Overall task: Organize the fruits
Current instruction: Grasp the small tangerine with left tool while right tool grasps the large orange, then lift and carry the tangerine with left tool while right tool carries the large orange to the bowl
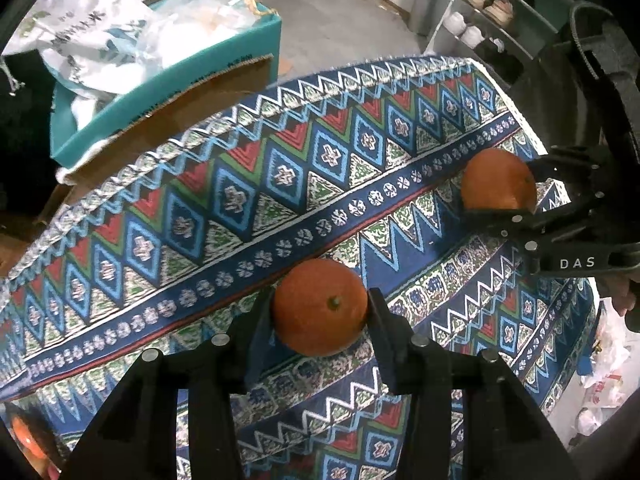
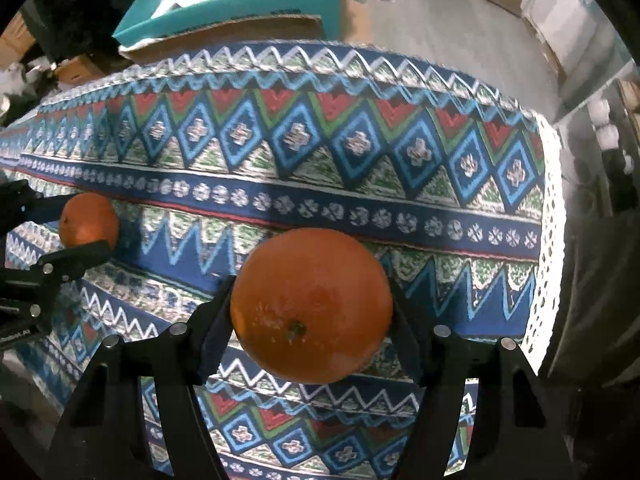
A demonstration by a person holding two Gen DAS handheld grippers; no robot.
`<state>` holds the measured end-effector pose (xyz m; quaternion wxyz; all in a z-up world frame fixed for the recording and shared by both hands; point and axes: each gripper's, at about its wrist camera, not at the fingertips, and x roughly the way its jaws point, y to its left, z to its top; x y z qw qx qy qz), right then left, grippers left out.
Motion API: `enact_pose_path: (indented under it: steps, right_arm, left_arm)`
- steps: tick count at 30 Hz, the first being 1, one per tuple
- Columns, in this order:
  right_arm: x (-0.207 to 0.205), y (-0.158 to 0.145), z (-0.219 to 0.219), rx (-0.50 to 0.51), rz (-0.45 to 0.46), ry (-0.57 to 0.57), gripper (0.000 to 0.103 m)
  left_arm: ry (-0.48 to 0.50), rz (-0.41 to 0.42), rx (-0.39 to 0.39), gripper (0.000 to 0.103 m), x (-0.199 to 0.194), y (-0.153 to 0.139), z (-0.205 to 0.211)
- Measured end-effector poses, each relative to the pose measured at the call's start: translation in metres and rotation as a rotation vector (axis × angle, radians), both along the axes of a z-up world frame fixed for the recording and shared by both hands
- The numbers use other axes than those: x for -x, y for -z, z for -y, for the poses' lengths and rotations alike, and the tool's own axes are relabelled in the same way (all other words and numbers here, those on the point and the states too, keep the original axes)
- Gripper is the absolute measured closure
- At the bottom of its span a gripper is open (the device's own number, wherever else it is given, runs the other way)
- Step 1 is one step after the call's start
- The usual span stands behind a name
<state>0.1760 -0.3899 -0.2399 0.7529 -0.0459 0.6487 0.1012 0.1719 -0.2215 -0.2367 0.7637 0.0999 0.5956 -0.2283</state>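
Note:
My left gripper (image 1: pixel 320 312) is shut on a small orange (image 1: pixel 320 306) over the patterned tablecloth (image 1: pixel 248 184). My right gripper (image 2: pixel 312 308) is shut on a larger orange (image 2: pixel 312 304), stem toward the camera. In the left wrist view the right gripper (image 1: pixel 500 184) holds its orange (image 1: pixel 496 180) at the right. In the right wrist view the left gripper (image 2: pixel 86 220) holds its orange (image 2: pixel 88 218) at the far left. Another orange fruit (image 1: pixel 24 436) shows at the lower left edge.
A teal cardboard box (image 1: pixel 176 92) with plastic bags (image 1: pixel 104 28) stands beyond the table's far edge. A shoe rack (image 1: pixel 500 12) stands at the back right. White plastic bags (image 1: pixel 608 376) lie on the floor at the right. The tablecloth's lace hem (image 2: pixel 550 216) hangs at the right.

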Motion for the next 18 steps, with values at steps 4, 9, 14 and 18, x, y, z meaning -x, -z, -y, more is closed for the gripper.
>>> enact_pose_path:
  steps: [4, 9, 14, 18]
  right_arm:
    - [0.003, -0.008, -0.017, 0.002, 0.02, -0.017, 0.033]
    - [0.004, -0.021, -0.037, -0.013, 0.049, -0.047, 0.033]
    - [0.009, -0.036, -0.057, -0.034, 0.076, -0.082, 0.033]
    - [0.016, -0.052, -0.073, -0.075, 0.093, -0.1, 0.033]
  left_arm:
    - [-0.006, 0.008, 0.008, 0.057, 0.008, -0.009, -0.011]
    - [-0.003, 0.036, 0.009, 0.057, 0.02, -0.025, -0.022]
    - [-0.006, 0.059, 0.019, 0.057, 0.028, -0.046, -0.031]
    - [-0.011, 0.08, 0.03, 0.057, 0.037, -0.062, -0.045]
